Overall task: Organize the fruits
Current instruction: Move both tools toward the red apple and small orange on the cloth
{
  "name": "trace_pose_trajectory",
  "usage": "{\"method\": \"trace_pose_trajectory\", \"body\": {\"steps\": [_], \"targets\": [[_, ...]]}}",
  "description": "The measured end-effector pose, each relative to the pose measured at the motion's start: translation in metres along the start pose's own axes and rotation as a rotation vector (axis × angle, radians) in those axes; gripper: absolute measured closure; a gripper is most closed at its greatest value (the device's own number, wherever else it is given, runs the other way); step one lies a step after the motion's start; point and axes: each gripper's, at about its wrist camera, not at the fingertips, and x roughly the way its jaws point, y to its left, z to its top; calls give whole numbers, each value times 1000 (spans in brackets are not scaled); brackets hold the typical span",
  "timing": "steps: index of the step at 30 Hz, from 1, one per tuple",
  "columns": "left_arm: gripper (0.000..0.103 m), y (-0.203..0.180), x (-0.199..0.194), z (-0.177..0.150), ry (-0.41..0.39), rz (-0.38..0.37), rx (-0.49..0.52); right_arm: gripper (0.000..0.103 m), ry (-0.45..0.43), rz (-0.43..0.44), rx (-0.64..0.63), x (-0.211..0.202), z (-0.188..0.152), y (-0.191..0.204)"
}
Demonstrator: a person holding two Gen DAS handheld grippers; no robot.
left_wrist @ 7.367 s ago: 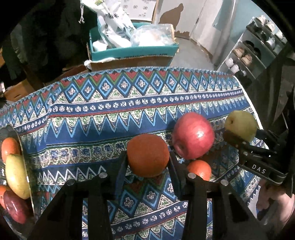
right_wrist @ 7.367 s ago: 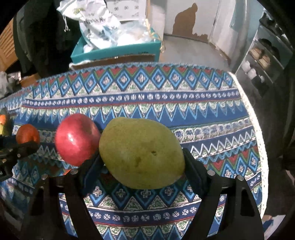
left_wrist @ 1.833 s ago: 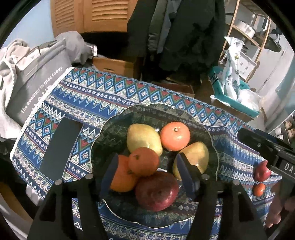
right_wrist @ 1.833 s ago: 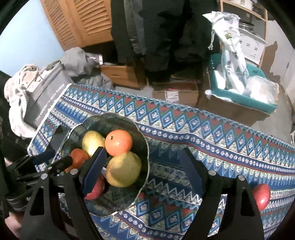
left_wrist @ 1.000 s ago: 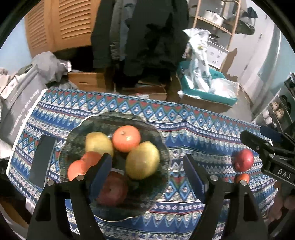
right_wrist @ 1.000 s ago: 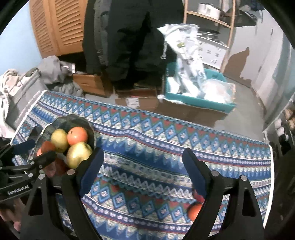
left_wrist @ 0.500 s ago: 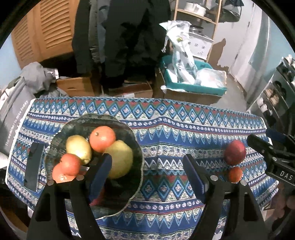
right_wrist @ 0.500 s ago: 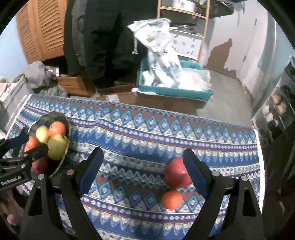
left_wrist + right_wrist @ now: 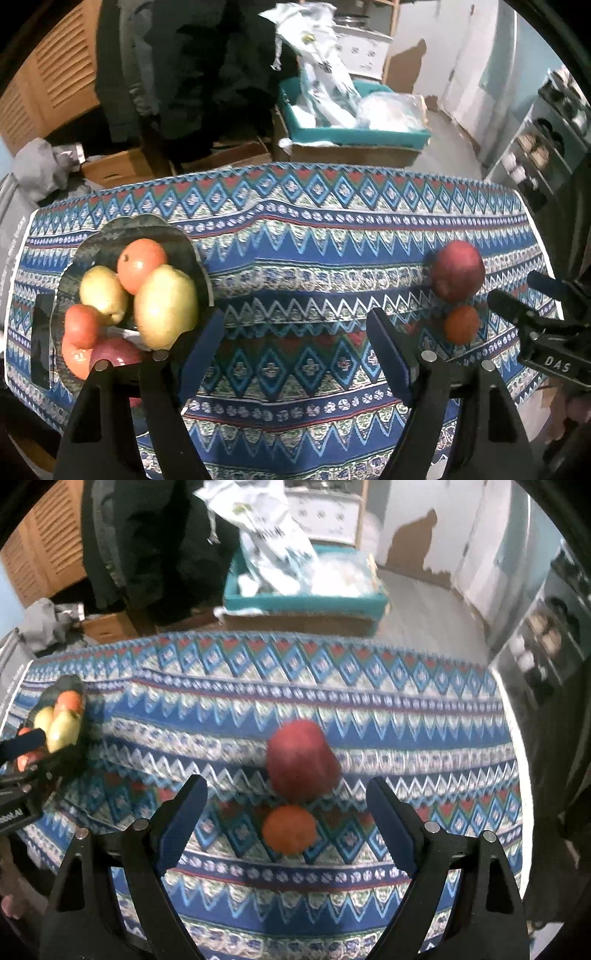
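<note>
In the left view only — the bowl (image 9: 92, 240) shows its red apple (image 9: 114, 356).

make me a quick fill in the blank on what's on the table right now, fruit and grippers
1. The fruit still outside the bowl are an orange and a red ____.
2. The jaws of the right gripper are ____, with nothing between them.
3. The left gripper holds ____.
4. The patterned tablecloth is mainly ____ in colour.

Missing words: apple; open; nothing; blue
</note>
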Motion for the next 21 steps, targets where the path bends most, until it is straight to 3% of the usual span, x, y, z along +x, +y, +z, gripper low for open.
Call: {"method": "trace_pose_trajectory", "body": {"steps": [12,18,21], "targets": [[23,-21,30,-6,68,10,39,15,138,45,55,48,-31,-23],[23,-26,41,-8,96,18,47,16,168,63,48,64,-39,-19],[23,-27,44,-9,103,18,48,20,171,79,45,69,-41,-17]]}}
